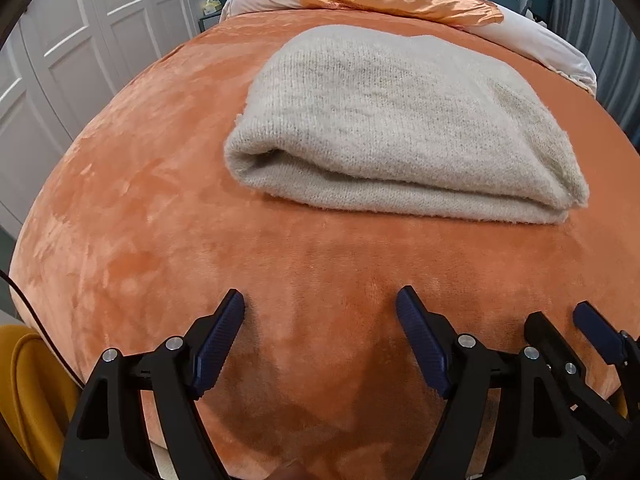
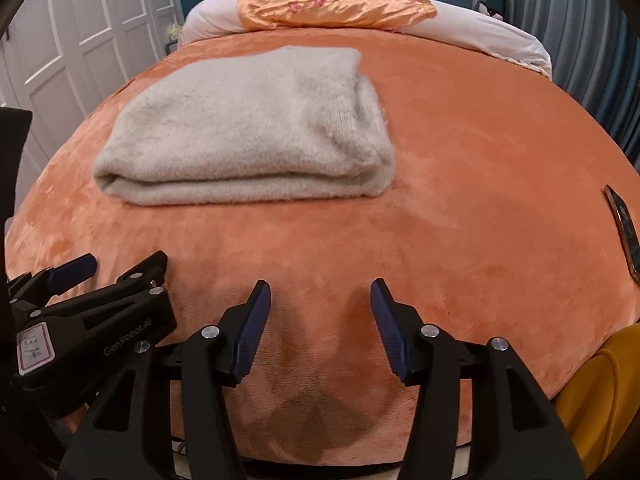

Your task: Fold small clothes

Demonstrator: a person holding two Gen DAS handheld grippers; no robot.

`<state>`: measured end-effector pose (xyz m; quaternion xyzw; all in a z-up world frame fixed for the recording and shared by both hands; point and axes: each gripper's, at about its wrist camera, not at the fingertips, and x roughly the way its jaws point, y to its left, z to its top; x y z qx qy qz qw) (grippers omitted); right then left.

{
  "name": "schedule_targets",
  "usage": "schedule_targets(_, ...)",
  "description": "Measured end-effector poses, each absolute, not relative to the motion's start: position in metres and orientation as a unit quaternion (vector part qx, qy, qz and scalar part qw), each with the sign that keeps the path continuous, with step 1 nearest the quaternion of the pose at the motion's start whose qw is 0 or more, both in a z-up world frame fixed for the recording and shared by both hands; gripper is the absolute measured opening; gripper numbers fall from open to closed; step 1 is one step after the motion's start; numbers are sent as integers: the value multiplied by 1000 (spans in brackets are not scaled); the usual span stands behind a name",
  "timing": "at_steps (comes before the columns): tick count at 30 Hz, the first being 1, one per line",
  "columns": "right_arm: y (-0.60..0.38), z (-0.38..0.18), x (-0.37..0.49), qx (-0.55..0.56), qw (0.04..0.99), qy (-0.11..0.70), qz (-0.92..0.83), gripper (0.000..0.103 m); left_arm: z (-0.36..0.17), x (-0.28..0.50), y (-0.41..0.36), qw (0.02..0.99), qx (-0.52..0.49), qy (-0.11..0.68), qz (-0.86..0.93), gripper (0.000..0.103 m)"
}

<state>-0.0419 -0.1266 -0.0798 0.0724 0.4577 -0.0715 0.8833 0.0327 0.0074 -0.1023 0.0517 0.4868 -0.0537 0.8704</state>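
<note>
A beige knitted garment (image 1: pixel 396 128) lies folded in a thick rectangle on the orange plush bed cover (image 1: pixel 160 220); it also shows in the right wrist view (image 2: pixel 248 136). My left gripper (image 1: pixel 320 308) is open and empty, low over the cover in front of the garment. My right gripper (image 2: pixel 320 296) is open and empty too, beside the left one near the bed's front edge. The right gripper (image 1: pixel 560 320) shows at the lower right of the left wrist view. The left gripper (image 2: pixel 120 268) shows at the lower left of the right wrist view.
A white pillow (image 2: pixel 480 32) with an orange flowered satin cloth (image 2: pixel 332 4) lies at the bed's head. A phone (image 2: pixel 624 228) lies on the cover at the right. White wardrobe doors (image 1: pixel 80 40) stand on the left. Yellow fabric (image 2: pixel 592 400) is at the front corner.
</note>
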Motion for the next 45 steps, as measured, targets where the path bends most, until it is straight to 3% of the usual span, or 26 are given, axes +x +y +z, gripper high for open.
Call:
schedule_targets(12, -129, -86, -39, 58, 880, 465, -73, 51, -108, 34, 3, 874, 61, 481, -48, 84)
schedule_targets(45, -125, -84, -37, 55, 874, 475, -85, 52, -109, 40, 6, 872, 62, 484, -42, 88)
